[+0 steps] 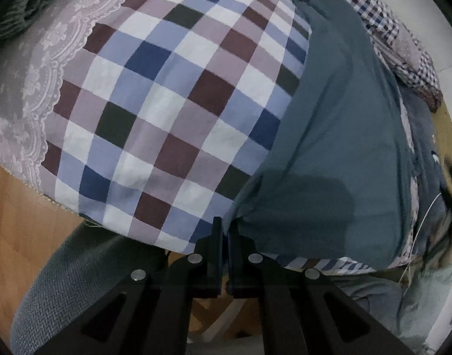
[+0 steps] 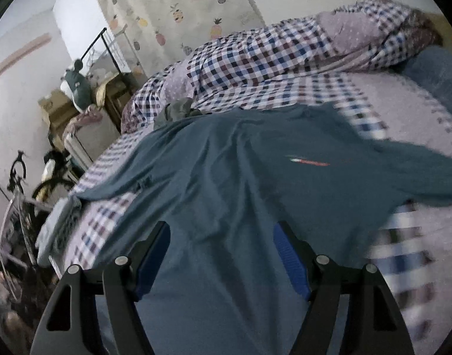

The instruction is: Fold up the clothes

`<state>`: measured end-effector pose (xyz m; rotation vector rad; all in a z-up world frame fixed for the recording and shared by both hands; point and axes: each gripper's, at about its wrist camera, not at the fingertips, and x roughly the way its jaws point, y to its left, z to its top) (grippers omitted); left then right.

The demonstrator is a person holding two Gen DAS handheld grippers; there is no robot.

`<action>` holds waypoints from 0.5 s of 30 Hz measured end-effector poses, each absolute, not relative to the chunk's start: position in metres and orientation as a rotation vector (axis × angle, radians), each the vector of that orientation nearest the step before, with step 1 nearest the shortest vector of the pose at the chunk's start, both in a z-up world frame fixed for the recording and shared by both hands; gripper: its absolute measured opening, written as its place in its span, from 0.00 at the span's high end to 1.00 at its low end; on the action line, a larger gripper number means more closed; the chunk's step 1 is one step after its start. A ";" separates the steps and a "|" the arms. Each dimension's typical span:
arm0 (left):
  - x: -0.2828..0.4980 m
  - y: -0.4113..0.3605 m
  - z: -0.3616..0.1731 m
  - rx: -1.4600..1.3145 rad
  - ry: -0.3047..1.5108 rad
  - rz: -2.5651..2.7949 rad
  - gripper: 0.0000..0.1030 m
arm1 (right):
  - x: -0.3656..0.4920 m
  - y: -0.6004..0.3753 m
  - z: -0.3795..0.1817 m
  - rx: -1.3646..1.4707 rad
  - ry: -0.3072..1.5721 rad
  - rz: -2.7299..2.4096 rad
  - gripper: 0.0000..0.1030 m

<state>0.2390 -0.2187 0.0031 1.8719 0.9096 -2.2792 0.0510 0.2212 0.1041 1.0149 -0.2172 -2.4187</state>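
Pinching together at the bed's near edge, the left gripper has its jaws fully closed, and a corner of the teal T-shirt sits right at their tips; whether cloth is actually caught between them I cannot tell. Beyond it, one checked bedsheet covers the mattress, with a lace-edged cover at its far left.

From the other wrist, the right gripper stands wide apart above the shirt's lower part, its two blue pads clear of the fabric and holding nothing. One shirt lies spread flat on the sheet, small chest logo facing up. Farther back lies one bunched gingham quilt, then a pineapple-print curtain.
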 end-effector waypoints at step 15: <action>0.253 -0.234 0.042 1.742 0.964 -2.415 0.99 | 0.199 0.377 0.038 1.623 0.004 -2.369 0.29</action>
